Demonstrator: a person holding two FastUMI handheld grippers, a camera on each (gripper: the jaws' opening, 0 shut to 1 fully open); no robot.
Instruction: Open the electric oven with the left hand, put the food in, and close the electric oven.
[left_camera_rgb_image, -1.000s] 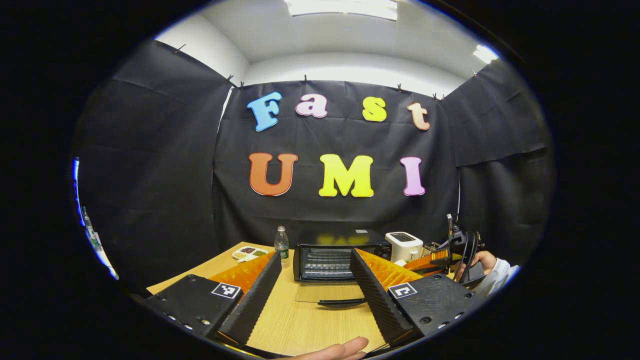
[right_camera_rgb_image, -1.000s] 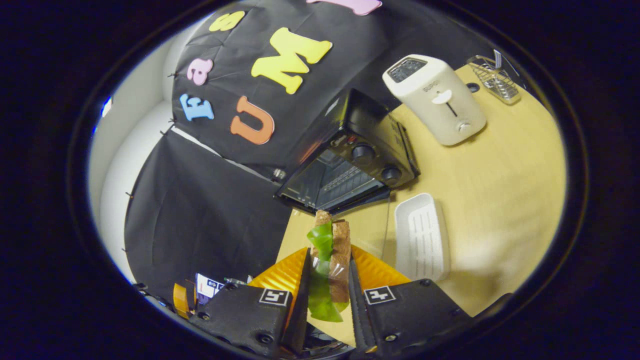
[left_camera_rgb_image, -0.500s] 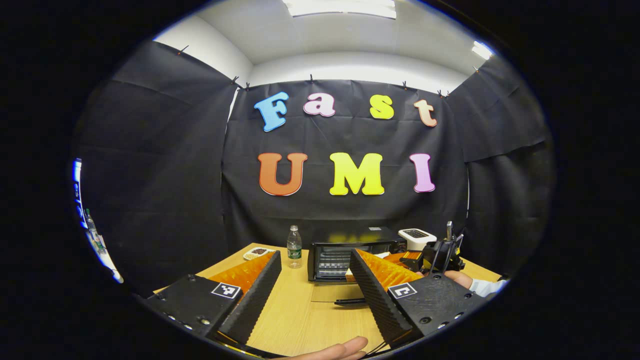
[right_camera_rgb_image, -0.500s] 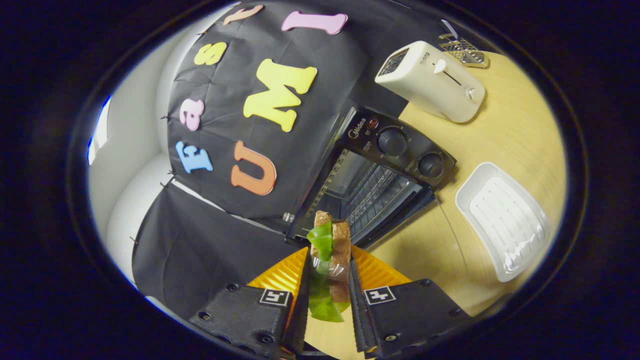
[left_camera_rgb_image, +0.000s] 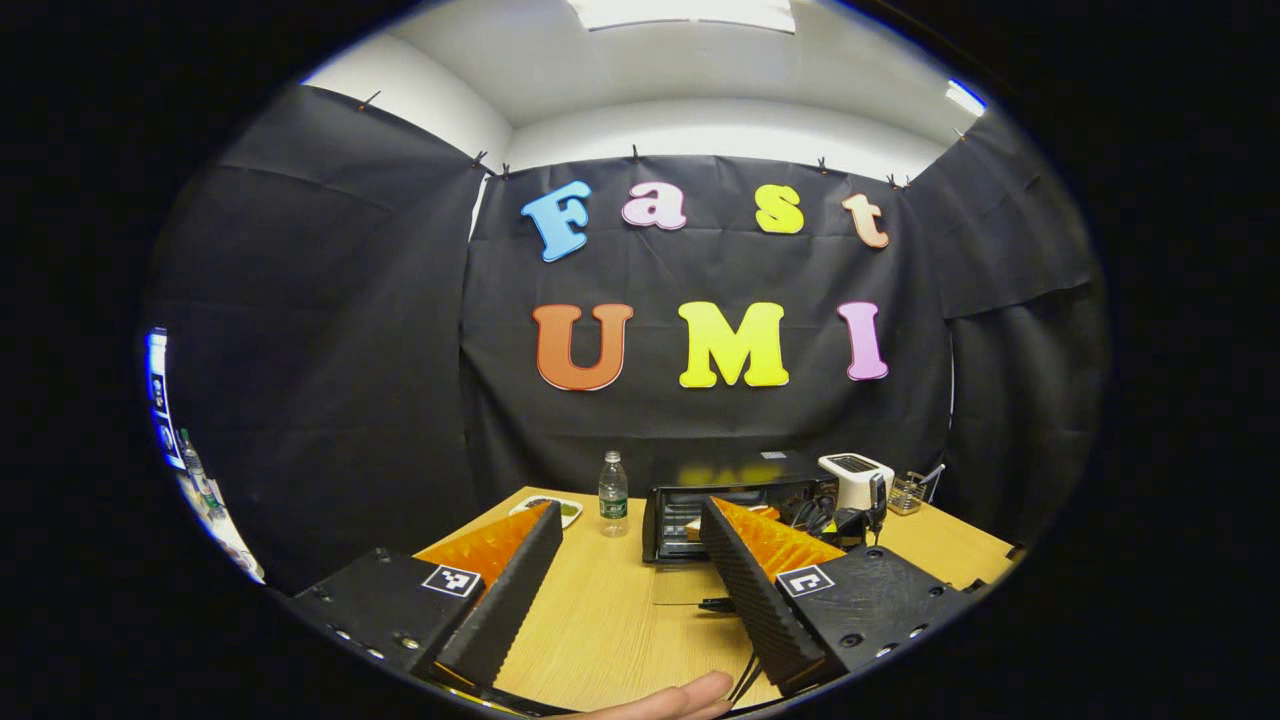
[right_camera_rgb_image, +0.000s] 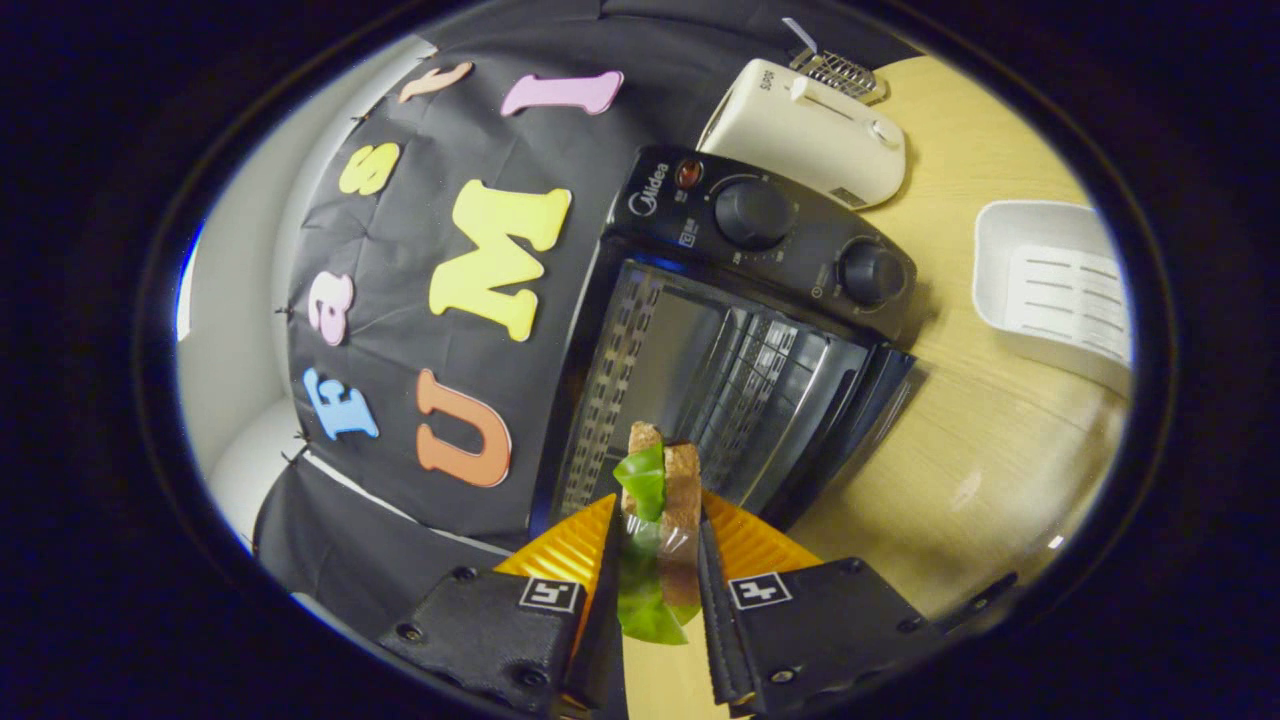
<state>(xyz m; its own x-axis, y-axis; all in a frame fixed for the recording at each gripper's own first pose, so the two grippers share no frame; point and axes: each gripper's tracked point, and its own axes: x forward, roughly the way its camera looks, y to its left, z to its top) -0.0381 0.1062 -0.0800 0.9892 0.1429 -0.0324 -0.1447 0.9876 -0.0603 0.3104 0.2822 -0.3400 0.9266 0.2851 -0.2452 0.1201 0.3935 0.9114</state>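
Note:
A black electric oven (right_camera_rgb_image: 760, 215) stands with its door (right_camera_rgb_image: 850, 420) swung down, and the wire rack inside is visible. My right gripper (right_camera_rgb_image: 658, 520) is shut on a sandwich (right_camera_rgb_image: 682, 480) of brown bread and green lettuce, held just in front of the oven's mouth. In the left gripper view the oven (left_camera_rgb_image: 740, 480) sits far off on the wooden table (left_camera_rgb_image: 610, 620), its door handle (left_camera_rgb_image: 700, 604) pointing toward me. My left gripper (left_camera_rgb_image: 630, 510) is open with nothing between its fingers, well back from the oven. The right gripper (left_camera_rgb_image: 840, 520) shows dimly by the oven's right side.
A cream toaster (right_camera_rgb_image: 810, 130) and a wire basket (right_camera_rgb_image: 835, 70) stand beyond the oven. A white tray (right_camera_rgb_image: 1060, 290) lies on the table to its right. Left of the oven are a water bottle (left_camera_rgb_image: 612, 492) and a small plate (left_camera_rgb_image: 548, 508). A thumb (left_camera_rgb_image: 680, 700) shows at the bottom edge.
My right gripper has carried the sandwich closer to the open oven, which now looms large. My left gripper has drawn back and the oven looks smaller and farther right.

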